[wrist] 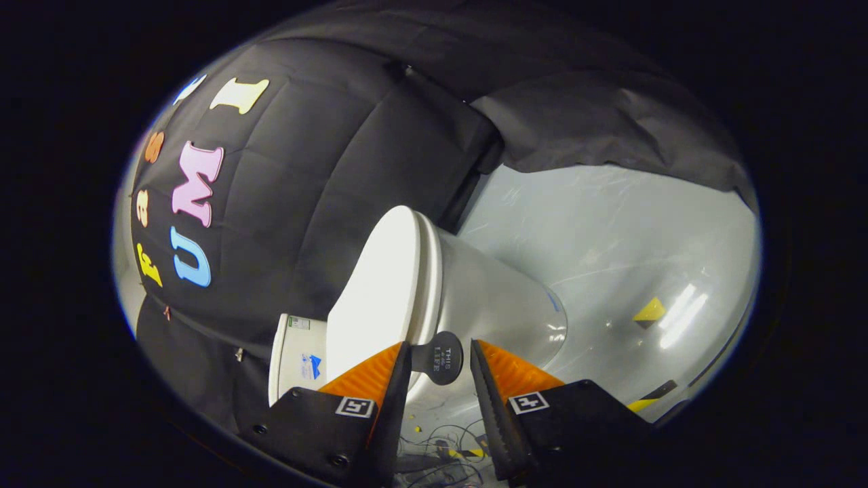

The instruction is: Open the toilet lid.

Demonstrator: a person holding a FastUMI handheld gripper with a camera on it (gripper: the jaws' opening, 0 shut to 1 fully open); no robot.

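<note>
Camera roll: the gripper view is rolled strongly, so the toilet (475, 291) appears tipped on its side; we read this as the holder's wrist being turned to bring the fingers in line with the lid's edge.

Fingers: the gripper (439, 366) has its fingers apart, with a clear gap between them; neither presses on anything that we can see.

Pull tab: a small dark round tab (441, 357) sits in the gap between the fingertips, nearer the one on the lid's side. We judge it is a lift handle stuck to the front edge of the toilet lid (380, 285) (the reason for approaching here and not at the rim proper).

Task object: the toilet lid lies just ahead of the fingers, pale and smooth, shut against the seat and bowl; no opening shows between lid and seat.

Tank: the cistern (295, 356) stands at the hinge end of the lid, close beside one finger.

Floor: the pale glossy floor (610, 224) extends beyond the bowl, with yellow markings (649, 310); loose cables (434, 447) lie below the fingers.

Stage (our judgement): approach complete, grasp not yet made, lid not yet raised.

Next move calls for: closing both fingers on the tab, then swinging along the hinge arc towards the tank.

Risk: the tab is thin and may slip out if we pinch it only at its edge.
</note>
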